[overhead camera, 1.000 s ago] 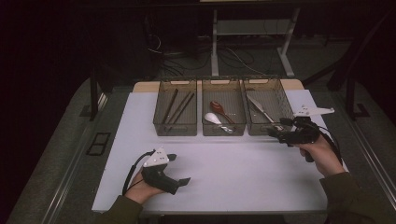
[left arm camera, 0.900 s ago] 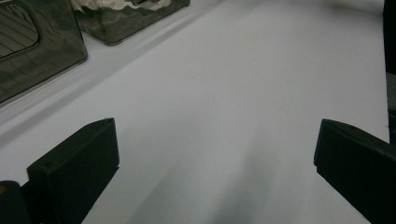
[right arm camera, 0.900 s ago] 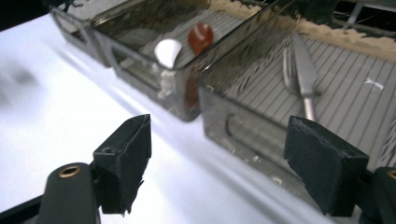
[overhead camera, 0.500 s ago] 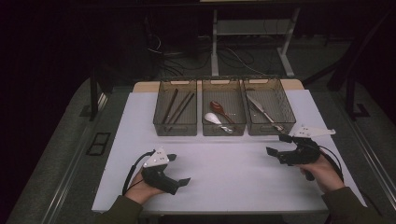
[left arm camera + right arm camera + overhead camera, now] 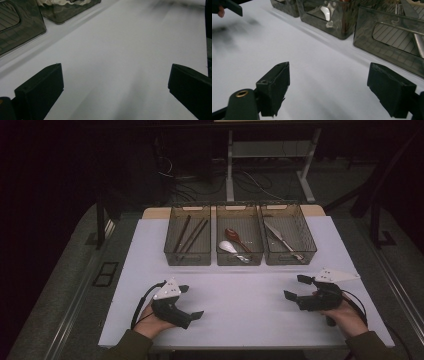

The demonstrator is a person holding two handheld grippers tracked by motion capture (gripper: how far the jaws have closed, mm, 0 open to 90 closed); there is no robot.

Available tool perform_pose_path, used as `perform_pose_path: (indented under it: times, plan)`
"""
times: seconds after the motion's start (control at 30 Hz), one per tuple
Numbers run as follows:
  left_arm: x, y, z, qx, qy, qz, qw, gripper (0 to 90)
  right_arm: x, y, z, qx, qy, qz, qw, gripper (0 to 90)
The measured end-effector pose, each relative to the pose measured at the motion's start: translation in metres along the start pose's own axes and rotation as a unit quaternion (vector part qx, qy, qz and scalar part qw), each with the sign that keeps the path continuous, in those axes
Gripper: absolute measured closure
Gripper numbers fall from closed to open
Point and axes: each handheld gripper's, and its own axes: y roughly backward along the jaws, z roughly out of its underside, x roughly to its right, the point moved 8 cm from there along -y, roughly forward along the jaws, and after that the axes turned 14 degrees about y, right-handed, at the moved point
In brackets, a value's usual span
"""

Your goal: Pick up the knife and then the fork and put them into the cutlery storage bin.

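Three smoky see-through bins stand in a row at the table's far side. The left bin (image 5: 187, 236) holds dark chopsticks (image 5: 192, 236), the middle bin (image 5: 239, 237) a white spoon (image 5: 228, 247) and a brown spoon (image 5: 236, 236), the right bin (image 5: 287, 236) a metal knife (image 5: 281, 239). My left gripper (image 5: 190, 302) rests open on the white table near its front left, nothing between its jaws (image 5: 115, 82). My right gripper (image 5: 296, 287) is open and empty near the front right (image 5: 329, 87), its jaws pointing left toward the bins.
The white tabletop (image 5: 240, 300) stretches bare between the two grippers and the bins. Beyond the table stand a white desk frame (image 5: 270, 157) and loose cables on a dark floor. A black post (image 5: 101, 220) rises by the table's left edge.
My right gripper has pulled back from the right bin toward the table's front right, staying open. The left gripper has not moved.
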Motion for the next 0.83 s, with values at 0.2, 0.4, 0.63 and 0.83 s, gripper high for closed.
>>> perform_pose_path:
  times: [0.2, 0.4, 0.63, 0.83]
  plan:
    - [0.000, 0.000, 0.000, -0.001, 0.001, -0.001, 1.0000, 0.0, -0.007, 0.002, 0.006, -0.001, 0.002, 0.001, 1.0000, 17.3]
    - [0.000, 0.000, 0.001, -0.002, 0.000, 0.001, 1.0000, 0.0, -0.011, 0.004, 0.013, -0.007, 0.008, 0.001, 0.9999, 17.3]
    - [0.000, 0.000, 0.001, -0.002, -0.001, 0.001, 1.0000, 0.0, -0.014, 0.002, 0.017, -0.014, 0.010, -0.005, 0.9998, 17.3]
    - [0.000, -0.001, 0.001, -0.003, 0.000, 0.000, 1.0000, 0.0, -0.014, 0.002, 0.017, -0.012, 0.010, -0.005, 0.9999, 16.5]
